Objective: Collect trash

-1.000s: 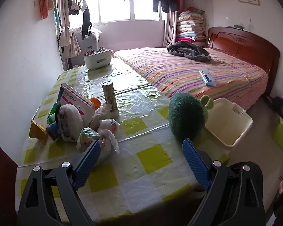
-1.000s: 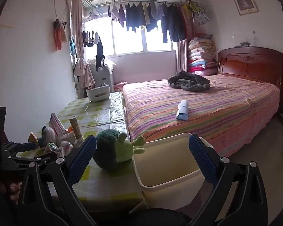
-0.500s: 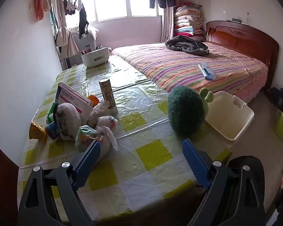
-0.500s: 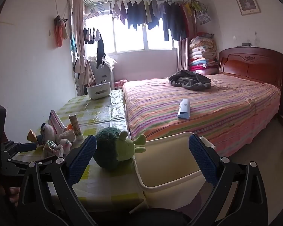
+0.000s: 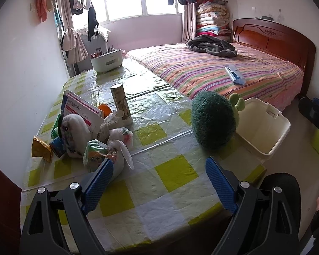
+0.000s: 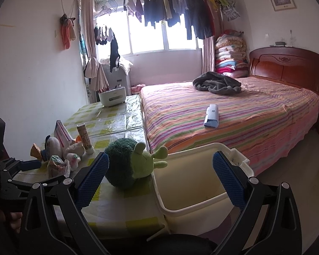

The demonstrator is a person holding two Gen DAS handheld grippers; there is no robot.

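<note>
I've got both grippers up at the near edge of the bench (image 5: 176,193), nothing held yet. Left gripper (image 5: 159,182) has jaws wide open, empty, hovering over the cloth w/ the trash pile (image 5: 95,136) just ahead on its left: crumpled bags, a wrapper, a carton, a tube (image 5: 121,104), all bunched by the wall side. Nearest piece is the green bag (image 5: 97,155), right at the left pad tip. Right gripper (image 6: 159,178) also open and empty, looking down over the bin (image 6: 193,182), which sits off the bench edge, beside the bed. Bin looks empty, so task is at the start, I'd say. Risks: the plush (image 5: 212,119) sits btw pile and bin, so a low carry could knock it off or into the bin. Thin bags prob. slip or tear if pinched at a loose flap; one may drag its neighbours. The plastic cloth is slick & wrinkled, so a low approach might snag it and topple the tube.
</note>
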